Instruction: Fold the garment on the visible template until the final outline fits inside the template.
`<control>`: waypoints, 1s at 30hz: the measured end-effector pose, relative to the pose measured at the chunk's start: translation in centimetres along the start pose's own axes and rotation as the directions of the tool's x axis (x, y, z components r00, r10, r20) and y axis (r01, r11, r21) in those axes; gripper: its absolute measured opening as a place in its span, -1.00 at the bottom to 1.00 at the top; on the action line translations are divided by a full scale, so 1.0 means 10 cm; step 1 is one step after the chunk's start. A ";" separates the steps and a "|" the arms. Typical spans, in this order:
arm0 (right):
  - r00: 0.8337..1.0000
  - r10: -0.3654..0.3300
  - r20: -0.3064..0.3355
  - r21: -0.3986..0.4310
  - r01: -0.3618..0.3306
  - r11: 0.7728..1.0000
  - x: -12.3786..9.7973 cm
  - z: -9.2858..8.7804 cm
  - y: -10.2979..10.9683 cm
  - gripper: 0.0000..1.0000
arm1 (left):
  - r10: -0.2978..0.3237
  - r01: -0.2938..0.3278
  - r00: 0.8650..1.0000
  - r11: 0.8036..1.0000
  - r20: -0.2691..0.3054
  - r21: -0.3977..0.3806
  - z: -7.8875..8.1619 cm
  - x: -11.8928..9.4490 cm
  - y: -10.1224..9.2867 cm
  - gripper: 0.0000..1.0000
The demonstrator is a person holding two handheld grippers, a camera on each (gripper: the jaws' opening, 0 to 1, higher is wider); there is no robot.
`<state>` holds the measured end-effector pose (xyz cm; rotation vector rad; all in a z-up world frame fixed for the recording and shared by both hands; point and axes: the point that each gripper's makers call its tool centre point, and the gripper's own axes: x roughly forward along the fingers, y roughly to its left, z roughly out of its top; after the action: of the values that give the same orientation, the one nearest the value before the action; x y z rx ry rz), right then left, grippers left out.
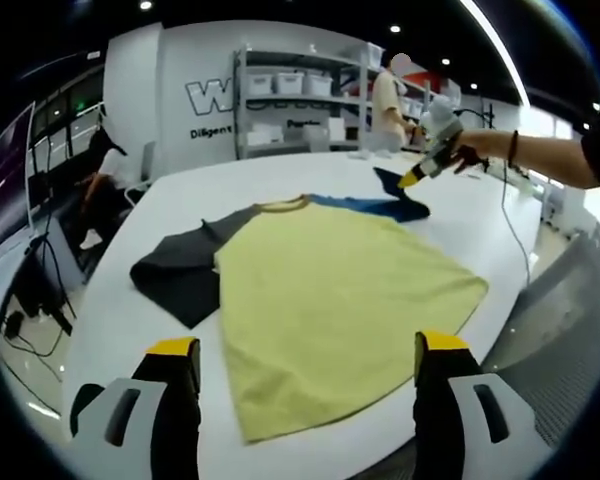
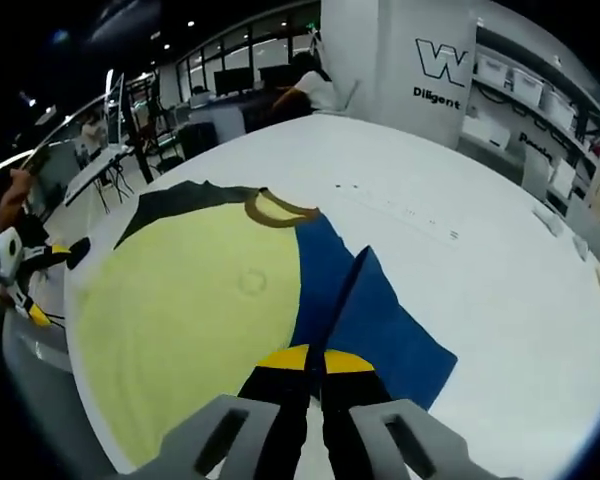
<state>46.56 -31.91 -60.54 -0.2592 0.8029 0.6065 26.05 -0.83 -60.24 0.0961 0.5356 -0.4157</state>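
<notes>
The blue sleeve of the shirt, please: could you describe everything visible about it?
The blue sleeve is soft knit fabric, joined to the yellow-green body beside the mustard collar. It lies on the white table, partly lifted into a raised crease. The right gripper is shut on its edge, the fingers pinching the cloth. The opposite sleeve is dark grey and flat.

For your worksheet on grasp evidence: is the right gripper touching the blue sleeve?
Touching. In the right gripper view, the right gripper has its jaws shut together on a raised fold of the blue sleeve, which peaks up into them.
</notes>
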 end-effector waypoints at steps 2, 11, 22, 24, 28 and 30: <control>1.000 0.003 0.010 0.006 -0.003 1.000 0.02 0.04 0.03 -1.00 | 0.001 -0.001 1.000 1.000 0.002 0.003 0.00 0.00 0.00 0.72; 0.999 0.030 0.015 -0.023 -0.030 0.999 0.11 0.14 0.20 -1.00 | 0.001 -0.001 1.000 1.000 0.003 0.007 0.01 0.01 0.00 0.72; 0.999 0.049 0.017 -0.046 -0.048 0.998 0.22 0.23 0.35 -1.00 | -0.008 0.008 1.000 1.000 0.002 -0.004 0.00 0.01 -0.01 0.71; 0.998 0.056 0.016 -0.046 -0.056 0.997 0.24 0.25 0.39 -1.00 | -0.010 0.010 1.000 1.000 0.003 -0.006 0.00 0.01 -0.01 0.71; 0.998 0.065 0.013 -0.057 -0.064 0.996 0.30 0.27 0.41 -1.00 | -0.009 0.009 1.000 1.000 -0.002 -0.004 0.00 0.01 -0.01 0.70; 0.997 0.073 0.011 -0.061 -0.072 0.996 0.32 0.28 0.44 -1.00 | -0.012 0.012 1.000 1.000 -0.001 -0.004 0.00 0.01 -0.02 0.69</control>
<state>47.32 -25.82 -60.99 -0.2825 0.7845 0.7007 26.08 -1.01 -60.33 0.0895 0.5386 -0.4258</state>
